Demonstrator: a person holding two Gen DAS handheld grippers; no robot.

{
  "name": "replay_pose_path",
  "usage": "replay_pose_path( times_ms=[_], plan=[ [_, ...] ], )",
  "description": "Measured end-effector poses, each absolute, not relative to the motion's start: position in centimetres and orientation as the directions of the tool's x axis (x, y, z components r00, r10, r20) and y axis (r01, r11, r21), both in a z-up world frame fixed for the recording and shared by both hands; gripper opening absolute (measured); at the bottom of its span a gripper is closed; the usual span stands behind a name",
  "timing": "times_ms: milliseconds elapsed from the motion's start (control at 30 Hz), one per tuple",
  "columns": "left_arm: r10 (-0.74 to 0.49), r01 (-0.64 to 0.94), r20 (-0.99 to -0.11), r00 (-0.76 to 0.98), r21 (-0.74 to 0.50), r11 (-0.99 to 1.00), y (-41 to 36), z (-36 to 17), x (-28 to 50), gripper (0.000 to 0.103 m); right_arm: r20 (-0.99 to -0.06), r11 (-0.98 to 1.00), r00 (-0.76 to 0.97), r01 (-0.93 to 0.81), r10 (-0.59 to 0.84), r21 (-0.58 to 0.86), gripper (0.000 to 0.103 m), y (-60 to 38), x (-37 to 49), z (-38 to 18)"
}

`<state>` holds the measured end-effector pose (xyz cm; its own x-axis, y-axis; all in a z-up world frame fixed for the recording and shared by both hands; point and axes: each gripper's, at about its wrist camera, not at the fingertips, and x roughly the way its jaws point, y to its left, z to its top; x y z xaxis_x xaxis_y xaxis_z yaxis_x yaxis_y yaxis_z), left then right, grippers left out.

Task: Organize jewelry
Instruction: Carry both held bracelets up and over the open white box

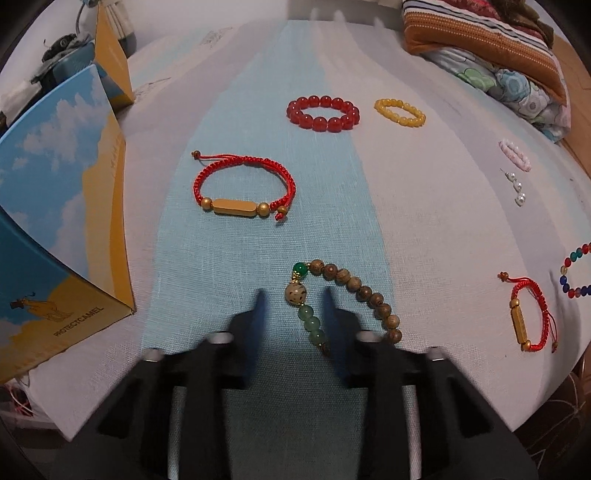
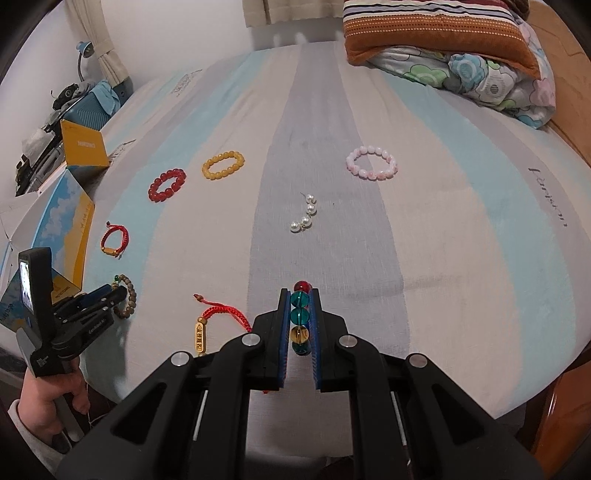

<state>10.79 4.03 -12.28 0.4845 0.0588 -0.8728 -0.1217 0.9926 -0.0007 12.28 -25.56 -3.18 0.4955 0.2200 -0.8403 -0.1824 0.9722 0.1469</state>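
My right gripper (image 2: 299,291) is shut on a bracelet of multicoloured glass beads (image 2: 299,317); teal, amber and red beads sit in a row between the blue pads. My left gripper (image 1: 293,293) hangs low over the striped bedsheet (image 1: 258,240), open. A bracelet of brown wooden and green beads (image 1: 369,295) lies there, its big cream bead between the fingertips with a gap at the left finger. In the right wrist view the left gripper (image 2: 116,293) is at the far left, beside that wooden bracelet (image 2: 131,295).
Spread on the sheet: a red bead bracelet (image 1: 306,120), a yellow one (image 1: 384,109), a pink one (image 2: 371,173), a pearl strand (image 2: 306,218), and two red cord bracelets with gold bars (image 1: 231,206) (image 2: 201,336). A blue-yellow box (image 1: 55,221) stands left; pillow (image 2: 424,29) far right.
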Motion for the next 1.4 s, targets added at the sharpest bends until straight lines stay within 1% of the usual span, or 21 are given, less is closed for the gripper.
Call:
replay_pose_path(
  times_ms=[33, 67, 267, 567, 867, 1067, 1400],
  plan=[
    [0.048, -0.12, -0.876, 0.479, -0.011, 0.993, 4.1, -12.3, 10.8, 0.012, -0.84, 0.972, 0.495, -0.181, 0.222, 0.149, 0.009, -25.6, 12.3, -3.2],
    [0.041, -0.121, -0.879, 0.475, -0.019, 0.992, 4.2, -12.3, 10.8, 0.01, -0.839, 0.972, 0.495, -0.181, 0.223, 0.152, 0.009, -25.6, 12.2, -3.2],
    [-0.023, -0.096, -0.882, 0.47, -0.077, 0.992, 4.5, -11.8, 10.4, 0.01, -0.834, 0.971, 0.502, -0.18, 0.227, 0.156, 0.009, -25.7, 12.1, -2.8],
    [-0.059, -0.065, -0.866, 0.497, -0.106, 0.992, 4.0, -9.1, 9.2, 0.01, -0.821, 0.97, 0.52, -0.185, 0.235, 0.16, 0.009, -25.6, 11.8, -1.7],
    [-0.049, -0.057, -0.853, 0.519, -0.092, 0.994, 3.6, -6.5, 9.0, 0.01, -0.81, 0.968, 0.534, -0.191, 0.243, 0.164, 0.009, -25.2, 11.3, -0.7],
    [-0.023, -0.052, -0.846, 0.533, -0.06, 0.997, 3.5, -4.9, 8.8, 0.01, -0.798, 0.967, 0.551, -0.204, 0.245, 0.155, 0.009, -24.6, 11.2, 0.8],
    [-0.026, -0.056, -0.82, 0.572, -0.07, 0.996, 5.0, -0.8, 8.4, 0.01, -0.78, 0.952, 0.556, -0.252, 0.287, 0.171, 0.009, -22.3, 12.0, 3.7]
  ],
)
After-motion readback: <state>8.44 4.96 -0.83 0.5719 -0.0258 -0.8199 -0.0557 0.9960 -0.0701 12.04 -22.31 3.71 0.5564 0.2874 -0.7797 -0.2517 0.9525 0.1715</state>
